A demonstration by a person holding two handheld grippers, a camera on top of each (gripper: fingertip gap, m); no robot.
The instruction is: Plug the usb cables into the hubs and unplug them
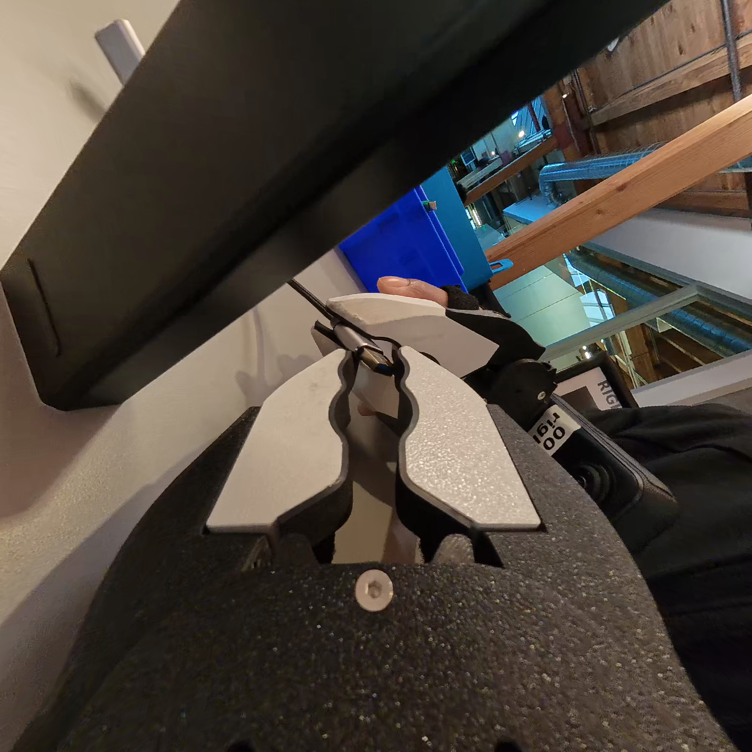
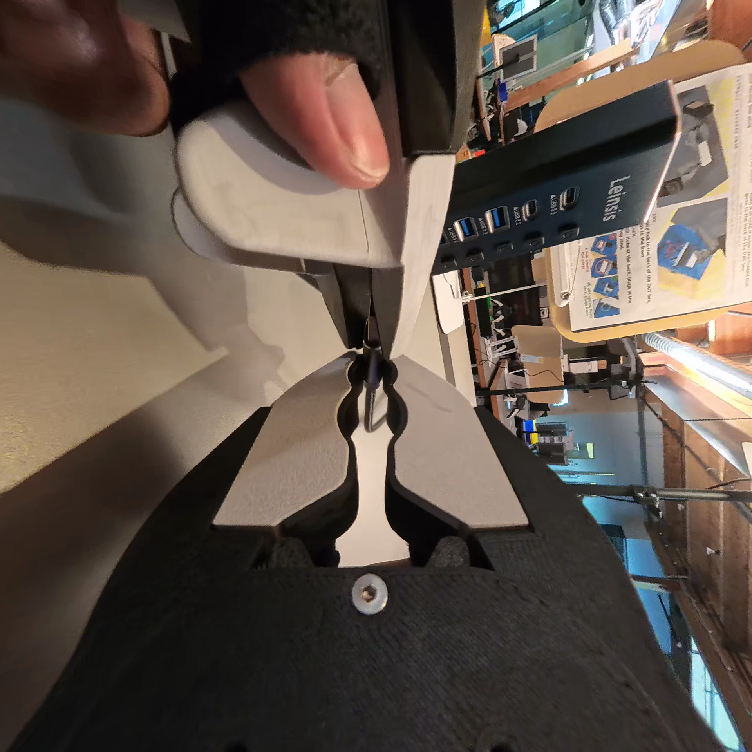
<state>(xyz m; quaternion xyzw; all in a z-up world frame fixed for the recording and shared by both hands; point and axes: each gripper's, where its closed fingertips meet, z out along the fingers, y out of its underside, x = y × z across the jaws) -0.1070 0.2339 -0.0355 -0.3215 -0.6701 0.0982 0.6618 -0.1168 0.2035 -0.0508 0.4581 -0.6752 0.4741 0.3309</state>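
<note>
Holding a USB plug [image 1: 372, 358] between its grey fingertips, our left gripper [image 1: 371, 360] faces the right gripper [image 1: 401, 325], which also clamps the same cable end from the far side. The plug has a silver-grey shell and a metal tip with blue inside; its thin black cable [image 1: 309, 297] runs off up and to the left, under the edge of a large black slab [image 1: 285, 142] that fills the upper part of the left wrist view. We see a bare fingertip [image 1: 401, 285] of a hand in a fingerless black glove resting on the right gripper's upper finger.

From the right wrist view, our right gripper [image 2: 372, 368] is clenched on the dark neck of the plug [image 2: 372, 372], with the cable [image 2: 372, 415] bending back between the two fingers. The left gripper's grey fingers [image 2: 285, 211] meet ours tip to tip, and a gloved hand's thumb [image 2: 321, 126] presses on them.

A dark blue-black hub [image 2: 569, 171] stands beyond, to the right, apart from the plug; it shows a row of ports, two with blue inserts, two narrow oval ones, and a row of small buttons beside them. No cable sits in any port we can see. Behind it a printed sheet [image 2: 671, 211] lies on a wooden board.

In the left wrist view a blue bin [image 1: 403, 240] stands behind the grippers; we cannot tell what it holds.
</note>
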